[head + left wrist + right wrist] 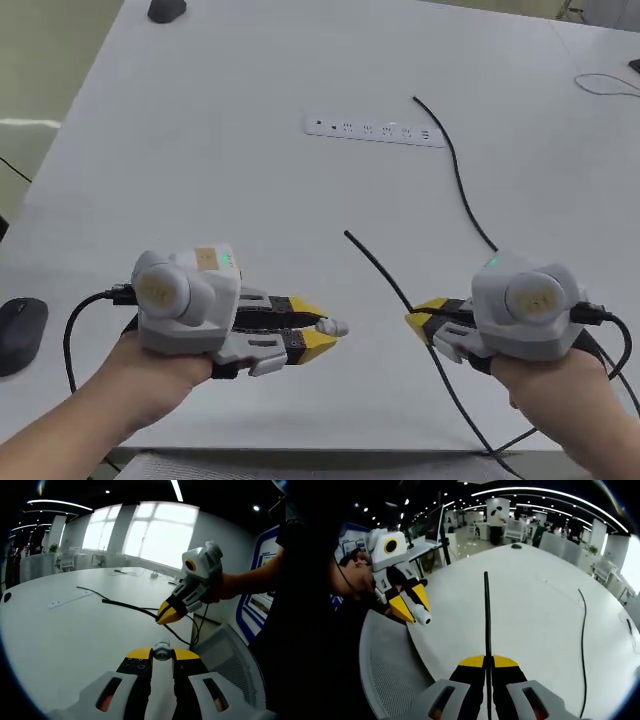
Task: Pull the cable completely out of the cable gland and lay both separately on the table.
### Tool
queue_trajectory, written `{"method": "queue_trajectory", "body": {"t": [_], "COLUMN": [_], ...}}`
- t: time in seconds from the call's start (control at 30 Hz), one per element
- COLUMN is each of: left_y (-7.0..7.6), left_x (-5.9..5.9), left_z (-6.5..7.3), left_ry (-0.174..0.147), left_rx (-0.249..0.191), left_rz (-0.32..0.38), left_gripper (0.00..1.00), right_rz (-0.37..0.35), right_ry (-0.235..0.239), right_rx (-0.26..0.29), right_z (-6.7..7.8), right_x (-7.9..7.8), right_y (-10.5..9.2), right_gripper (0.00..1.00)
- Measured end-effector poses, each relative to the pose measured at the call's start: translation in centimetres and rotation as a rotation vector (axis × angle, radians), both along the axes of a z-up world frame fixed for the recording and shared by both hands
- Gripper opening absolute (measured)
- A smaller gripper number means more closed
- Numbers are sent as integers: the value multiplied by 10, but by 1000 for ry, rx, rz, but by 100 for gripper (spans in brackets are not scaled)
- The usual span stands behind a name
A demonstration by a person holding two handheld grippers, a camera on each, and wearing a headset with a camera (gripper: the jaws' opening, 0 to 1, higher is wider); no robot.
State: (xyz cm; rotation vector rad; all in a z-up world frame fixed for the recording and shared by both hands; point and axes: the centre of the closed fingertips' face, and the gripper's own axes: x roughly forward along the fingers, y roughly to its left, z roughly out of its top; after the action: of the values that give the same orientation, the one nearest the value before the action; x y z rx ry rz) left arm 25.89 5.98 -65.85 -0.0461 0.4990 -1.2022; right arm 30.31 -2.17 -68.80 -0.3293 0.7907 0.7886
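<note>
Both grippers sit low in head view, apart, over table. L gripper lower left, jaws closed on gland at tips. R gripper lower right, jaws clamped tight on cable. Cable's free end points up-left toward centre frame, well clear of gland. Other end runs off bottom right. Strip upper centre.

A flat white power strip is laid on the pale grey surface. A thin black cable is curved just beside it, and a dark rounded mouse is placed near the left edge.
</note>
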Motion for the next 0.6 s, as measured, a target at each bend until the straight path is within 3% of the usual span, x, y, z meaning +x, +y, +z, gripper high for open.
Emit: {"method": "queue_trajectory", "body": {"t": [0.3,0.6], "left_y": [18,43], "left_x": [-1,0], "left_z": [-18,-41], "left_ry": [-3,28], "left_rx": [25,44], "left_rz": [55,127], "left_gripper": [15,15], "right_rz": [87,153], "right_ry": [-3,2], "right_rx": [-33,-38], "right_z": [-10,-17], "right_x": [17,34], "right_y": [25,48], "right_gripper": [0,0]}}
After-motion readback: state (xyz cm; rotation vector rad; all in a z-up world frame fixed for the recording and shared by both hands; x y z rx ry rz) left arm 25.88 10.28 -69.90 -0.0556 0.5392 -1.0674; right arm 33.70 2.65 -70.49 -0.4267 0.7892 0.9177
